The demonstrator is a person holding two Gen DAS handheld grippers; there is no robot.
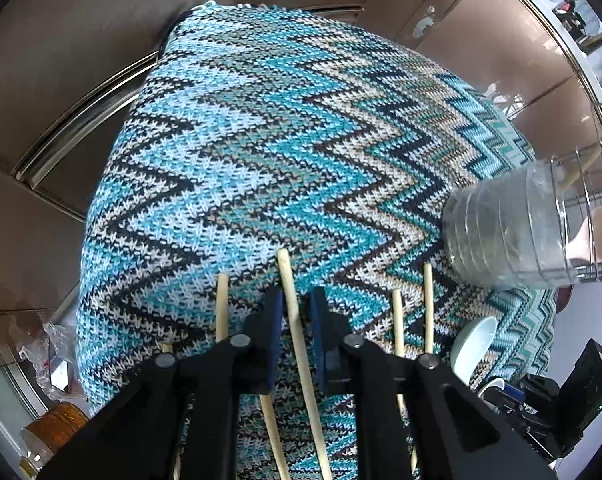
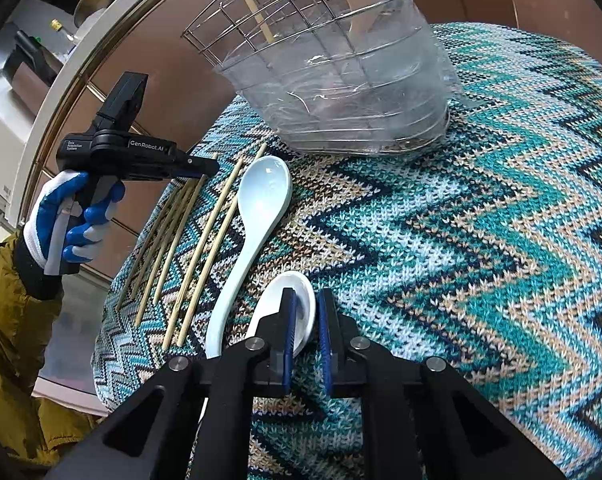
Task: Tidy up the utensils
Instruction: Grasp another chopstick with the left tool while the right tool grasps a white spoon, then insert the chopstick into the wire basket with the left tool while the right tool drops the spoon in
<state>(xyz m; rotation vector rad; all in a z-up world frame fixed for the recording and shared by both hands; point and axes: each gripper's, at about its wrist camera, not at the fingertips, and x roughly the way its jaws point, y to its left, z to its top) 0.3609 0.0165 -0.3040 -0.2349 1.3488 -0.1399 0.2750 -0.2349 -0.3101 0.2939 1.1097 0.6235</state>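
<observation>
Several bamboo chopsticks lie side by side on the zigzag knitted cloth. My left gripper points steeply down with its blue pads closed on one chopstick; others lie on either side. In the right wrist view the left gripper has its tip on the bundle. A pale blue spoon lies beside the chopsticks. My right gripper is shut on the rim of a white spoon, one finger inside the bowl and one outside.
A wire basket with a clear plastic liner stands at the cloth's far edge, holding a chopstick and a spoon. A blue-and-white gloved hand holds the left gripper. An amber jar sits beyond the cloth's edge.
</observation>
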